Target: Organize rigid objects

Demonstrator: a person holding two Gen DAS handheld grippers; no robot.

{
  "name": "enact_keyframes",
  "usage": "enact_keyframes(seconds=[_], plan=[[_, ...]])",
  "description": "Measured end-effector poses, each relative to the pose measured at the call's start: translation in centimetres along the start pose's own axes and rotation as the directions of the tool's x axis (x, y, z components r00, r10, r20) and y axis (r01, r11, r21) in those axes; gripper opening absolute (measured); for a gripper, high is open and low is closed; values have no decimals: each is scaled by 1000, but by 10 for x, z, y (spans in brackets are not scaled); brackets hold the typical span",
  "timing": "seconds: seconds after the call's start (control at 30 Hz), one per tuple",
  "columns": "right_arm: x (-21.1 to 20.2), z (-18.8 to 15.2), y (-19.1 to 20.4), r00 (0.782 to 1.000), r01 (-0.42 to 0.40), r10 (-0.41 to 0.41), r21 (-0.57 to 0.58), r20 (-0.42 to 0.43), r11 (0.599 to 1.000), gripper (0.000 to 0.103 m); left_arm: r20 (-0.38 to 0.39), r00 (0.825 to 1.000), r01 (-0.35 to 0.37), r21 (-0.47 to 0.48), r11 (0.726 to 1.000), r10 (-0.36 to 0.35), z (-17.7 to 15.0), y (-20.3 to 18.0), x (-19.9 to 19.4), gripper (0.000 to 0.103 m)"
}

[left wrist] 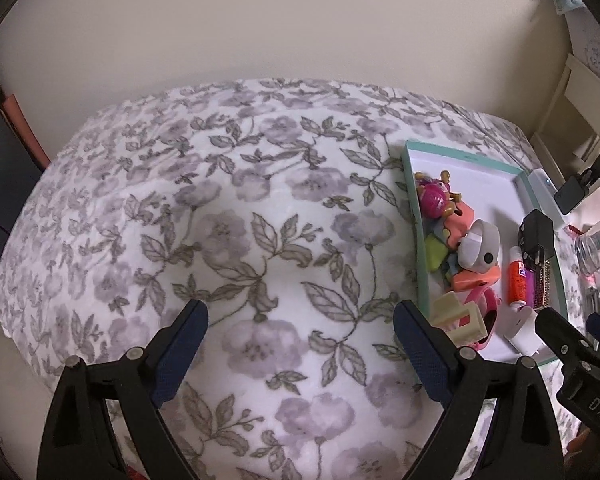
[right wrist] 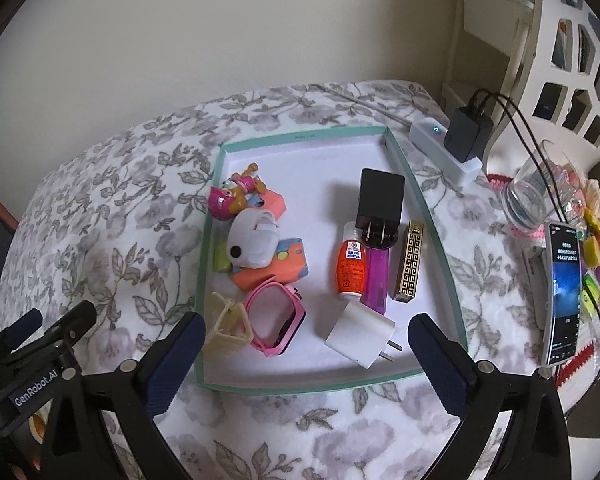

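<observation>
Floral cloth [left wrist: 260,208] in grey and mauve covers the worktop under both tools. Left tool [left wrist: 300,344] hangs over bare cloth, jaws spread wide with nothing between them. Right tool [right wrist: 306,354] hangs over the near rim of the tray [right wrist: 300,386], its jaws likewise released and empty.

All the sorted things lie inside that teal-edged tray with its white floor. Nearest sits a white plug [right wrist: 358,334], prongs pointing right. Left of it lies a pink watch [right wrist: 276,320], touching a cream clip [right wrist: 228,326] at the near left corner. Behind the plug stand three things side by side: an orange bottle [right wrist: 351,266], a purple lighter [right wrist: 375,276] and a gold case [right wrist: 409,266]. A black charger [right wrist: 380,202] lies just behind, its prongs resting over the lighter's top. On the left side, an orange block [right wrist: 278,270] lies under a white toy [right wrist: 252,244], with a green piece [right wrist: 221,258] by the tray wall. Farther back is a pink figure [right wrist: 232,196].

Right of the tray lie a phone [right wrist: 564,292], screen lit, and a glass [right wrist: 534,196] tipped on its side. Beyond the far right corner a black adapter [right wrist: 468,132] sits plugged into a white strip [right wrist: 440,146].
</observation>
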State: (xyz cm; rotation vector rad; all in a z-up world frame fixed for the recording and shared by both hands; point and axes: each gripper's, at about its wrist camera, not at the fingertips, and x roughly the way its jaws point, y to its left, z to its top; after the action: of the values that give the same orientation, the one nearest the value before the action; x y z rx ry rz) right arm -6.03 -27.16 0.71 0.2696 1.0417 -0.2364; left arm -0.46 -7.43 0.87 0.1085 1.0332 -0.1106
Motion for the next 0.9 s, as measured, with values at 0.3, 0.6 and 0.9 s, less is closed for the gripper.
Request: enact_keyframes(seconds=[0.3, 0.6, 0.9], plan=[[-13, -5, 2, 1000, 3, -3, -8, 28, 1000, 103, 29, 1000, -9, -6, 1000, 9, -3, 6, -12, 94], [-24, -9, 3, 999, 3, -2, -9, 55, 1000, 103, 52, 998, -30, -10, 999, 31, -8, 11, -20, 94], [-30, -11, 3, 998, -3, 4, -12, 70, 1000, 103, 76, 997, -33, -18, 999, 34, -8, 12, -27, 94]])
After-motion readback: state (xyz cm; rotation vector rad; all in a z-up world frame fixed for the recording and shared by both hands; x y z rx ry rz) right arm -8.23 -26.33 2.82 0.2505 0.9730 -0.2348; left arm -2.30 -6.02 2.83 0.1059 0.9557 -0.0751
